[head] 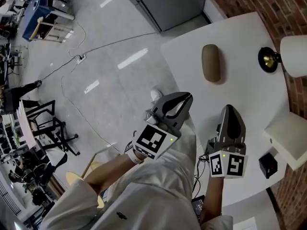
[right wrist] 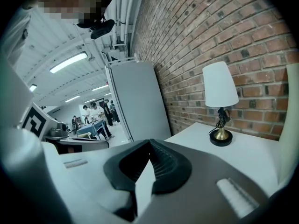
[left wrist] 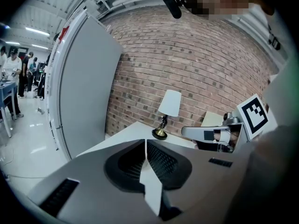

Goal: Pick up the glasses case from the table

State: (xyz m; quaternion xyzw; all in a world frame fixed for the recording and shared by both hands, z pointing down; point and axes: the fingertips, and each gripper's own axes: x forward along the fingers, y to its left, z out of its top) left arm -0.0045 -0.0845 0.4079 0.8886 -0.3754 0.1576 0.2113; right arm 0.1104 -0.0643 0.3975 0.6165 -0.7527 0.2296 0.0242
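The person wore a loose off-white long-sleeved top with a small black mark on the cloth. The left gripper and the right gripper were matte grey, wedge-shaped shells, and black ribbed pads lined the jaws. Each bore a white cube printed with black square markers and a tiny green light. A thin black cable ran beside the right sleeve. A small black head camera was worn above.
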